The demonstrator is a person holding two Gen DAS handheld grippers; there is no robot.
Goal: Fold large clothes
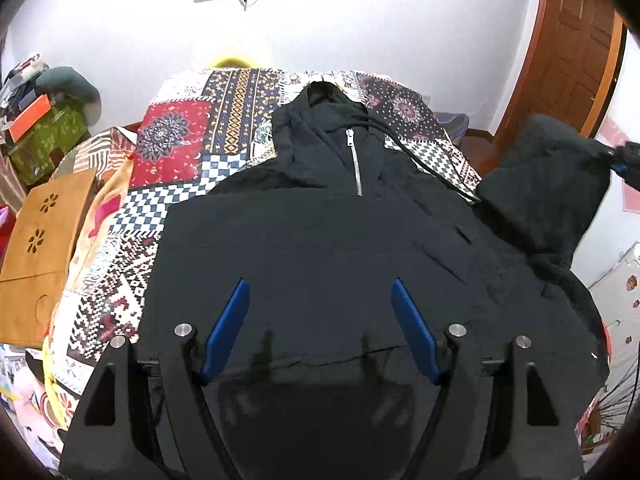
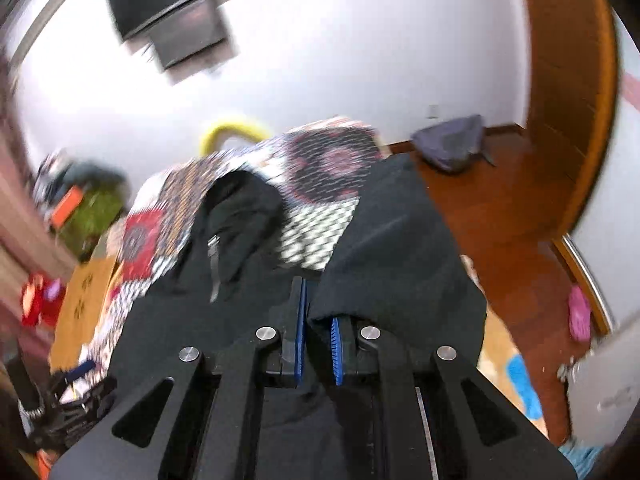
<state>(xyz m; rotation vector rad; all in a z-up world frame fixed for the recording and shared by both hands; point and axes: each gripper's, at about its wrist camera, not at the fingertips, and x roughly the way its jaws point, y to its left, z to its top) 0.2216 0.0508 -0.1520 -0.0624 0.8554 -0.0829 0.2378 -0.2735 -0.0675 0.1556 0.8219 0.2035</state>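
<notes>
On the patchwork bedspread (image 1: 176, 152) lies the black hooded jacket (image 1: 320, 240), spread flat with its zip (image 1: 356, 160) up. Left gripper (image 1: 320, 328) hovers over the hem, jaws wide, nothing between them. Right gripper (image 2: 318, 320) is clenched on the jacket's sleeve (image 2: 400, 248), lifted off the bed.

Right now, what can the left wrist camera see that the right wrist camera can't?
Only the left wrist view shows the open left claw above the hoodie's front, and the lifted sleeve from outside. Only the right wrist view shows the right claw shut on that sleeve, plus the wooden floor. Both show the black hoodie, its zipper and the patchwork blanket.
</notes>
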